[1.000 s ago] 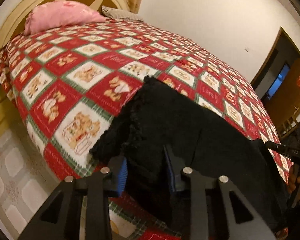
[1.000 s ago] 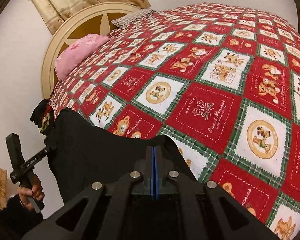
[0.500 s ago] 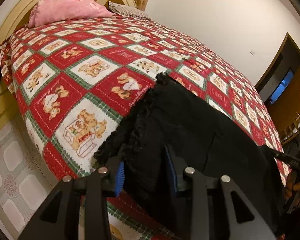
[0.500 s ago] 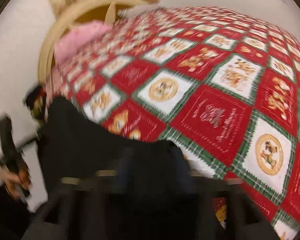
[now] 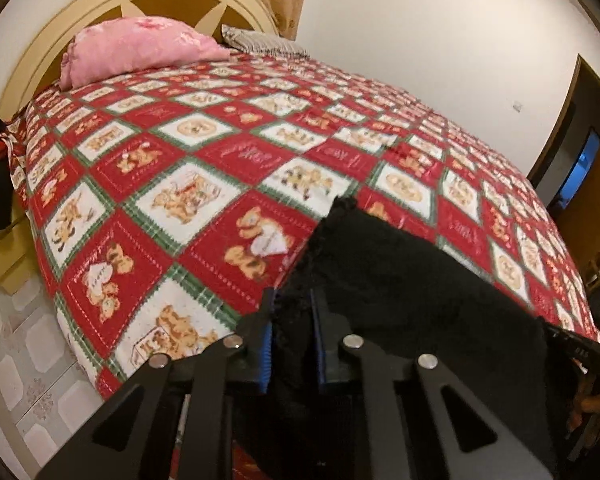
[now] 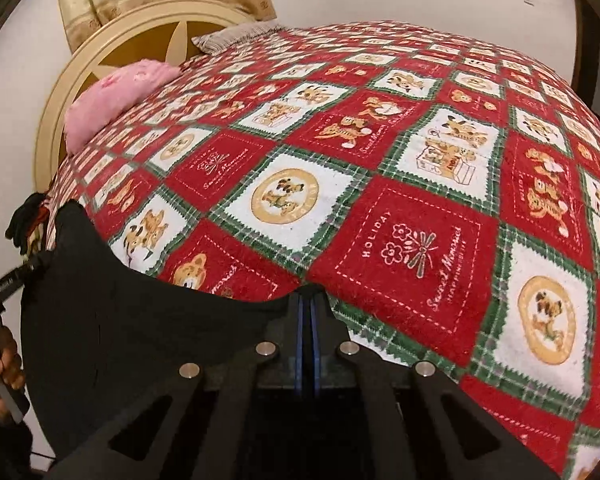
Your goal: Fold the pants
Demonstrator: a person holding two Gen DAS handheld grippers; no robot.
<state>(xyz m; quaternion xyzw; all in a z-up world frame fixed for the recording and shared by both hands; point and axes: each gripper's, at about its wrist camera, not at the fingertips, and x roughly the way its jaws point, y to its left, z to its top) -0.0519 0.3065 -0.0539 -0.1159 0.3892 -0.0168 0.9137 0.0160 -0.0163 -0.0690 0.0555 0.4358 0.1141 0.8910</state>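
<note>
- Nearest in the left wrist view, the left gripper [image 5: 292, 312] points forward along the bed, its blue pads narrowly parted and pinching a bunched, frilly edge of the black pants [image 5: 400, 280].
- The right gripper [image 6: 307, 308] is level and pressed almost closed on another edge of the pants [image 6: 140, 320].
- The pants hang stretched between both grippers over the near edge of the red checked bedspread [image 6: 380, 200].
- Farther off, a pink pillow [image 5: 140, 46] lies against the round headboard [image 5: 52, 44].
</note>
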